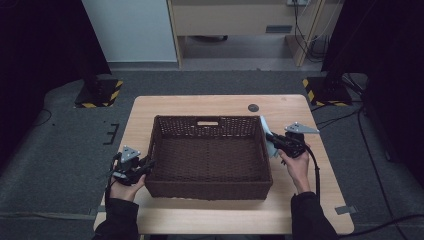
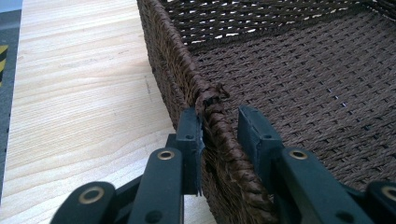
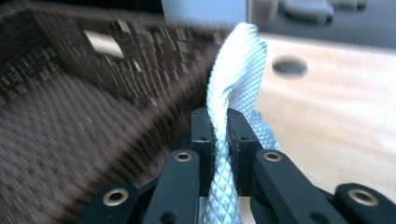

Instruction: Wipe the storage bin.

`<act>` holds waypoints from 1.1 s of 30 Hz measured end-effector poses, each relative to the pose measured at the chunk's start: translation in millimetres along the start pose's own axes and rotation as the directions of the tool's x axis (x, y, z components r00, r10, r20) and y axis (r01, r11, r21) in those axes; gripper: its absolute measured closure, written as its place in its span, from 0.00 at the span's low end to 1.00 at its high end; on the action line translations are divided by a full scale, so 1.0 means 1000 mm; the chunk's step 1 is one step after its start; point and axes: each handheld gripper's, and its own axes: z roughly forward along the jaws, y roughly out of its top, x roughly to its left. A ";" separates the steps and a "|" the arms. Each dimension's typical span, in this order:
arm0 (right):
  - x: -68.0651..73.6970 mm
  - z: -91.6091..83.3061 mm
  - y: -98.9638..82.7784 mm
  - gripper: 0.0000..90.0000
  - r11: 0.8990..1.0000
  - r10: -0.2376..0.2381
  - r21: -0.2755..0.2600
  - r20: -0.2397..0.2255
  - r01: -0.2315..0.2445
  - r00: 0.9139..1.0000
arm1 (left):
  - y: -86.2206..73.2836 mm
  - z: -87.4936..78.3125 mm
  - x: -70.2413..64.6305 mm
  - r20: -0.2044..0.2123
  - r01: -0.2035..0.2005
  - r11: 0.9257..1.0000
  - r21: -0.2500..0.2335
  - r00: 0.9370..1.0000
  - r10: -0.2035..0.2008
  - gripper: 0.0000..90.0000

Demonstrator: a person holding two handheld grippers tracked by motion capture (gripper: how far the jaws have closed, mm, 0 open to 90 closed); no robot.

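at the basket's (image 1: 210,160) right rim: right hand-held gripper (image 3: 219,128) clamped on pale cloth (image 3: 233,70) standing up from its jaws | left hand-held gripper (image 2: 219,128) straddles left rim, one jaw touching, other apart | desk (image 1: 300,205) beneath

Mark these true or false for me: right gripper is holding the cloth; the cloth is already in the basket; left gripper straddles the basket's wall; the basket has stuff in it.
1. The right gripper is shut on the cloth. True.
2. The cloth lies in the basket. False: it is held up at the basket's right rim.
3. The left gripper straddles the basket's wall. True: one jaw outside, one inside.
4. The basket holds several things. False: its floor is bare.
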 end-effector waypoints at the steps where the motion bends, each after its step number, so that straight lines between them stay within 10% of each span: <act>1: -0.003 0.004 -0.006 0.93 0.998 -0.007 0.058 0.013 0.006 1.000 | 0.000 0.000 0.000 0.003 0.007 1.000 -0.003 1.000 -0.007 0.78; 12: 0.001 0.025 -0.026 0.93 0.975 0.010 0.224 0.011 -0.012 1.000 | -0.001 0.000 0.000 0.001 0.022 1.000 -0.009 1.000 -0.022 0.78; 15: 0.001 0.015 -0.017 0.93 0.987 0.022 0.160 0.011 -0.024 1.000 | -0.001 0.000 0.000 -0.004 0.022 1.000 -0.009 1.000 -0.022 0.78; 16: 0.000 0.000 -0.006 0.93 0.998 0.025 0.055 0.007 -0.026 1.000 | 0.000 0.000 0.000 -0.007 0.024 1.000 -0.009 1.000 -0.024 0.79; 19: 0.001 -0.020 0.005 0.93 0.998 0.036 -0.052 -0.030 -0.038 0.999 | 0.001 0.002 -0.002 -0.014 0.023 1.000 -0.008 1.000 -0.023 0.79; 22: 0.002 -0.024 0.006 0.93 0.998 0.024 -0.056 -0.035 -0.026 0.999 | 0.002 0.003 -0.004 -0.015 0.024 1.000 -0.008 1.000 -0.024 0.79; 29: 0.001 -0.006 -0.009 0.93 0.992 -0.015 0.122 -0.030 0.018 0.999 | 0.006 0.008 -0.003 -0.014 0.016 1.000 -0.005 1.000 -0.016 0.78; 33: 0.001 0.006 -0.024 0.93 0.969 -0.020 0.246 0.005 0.018 1.000 | 0.006 0.008 -0.003 -0.011 0.017 1.000 -0.009 1.000 -0.017 0.77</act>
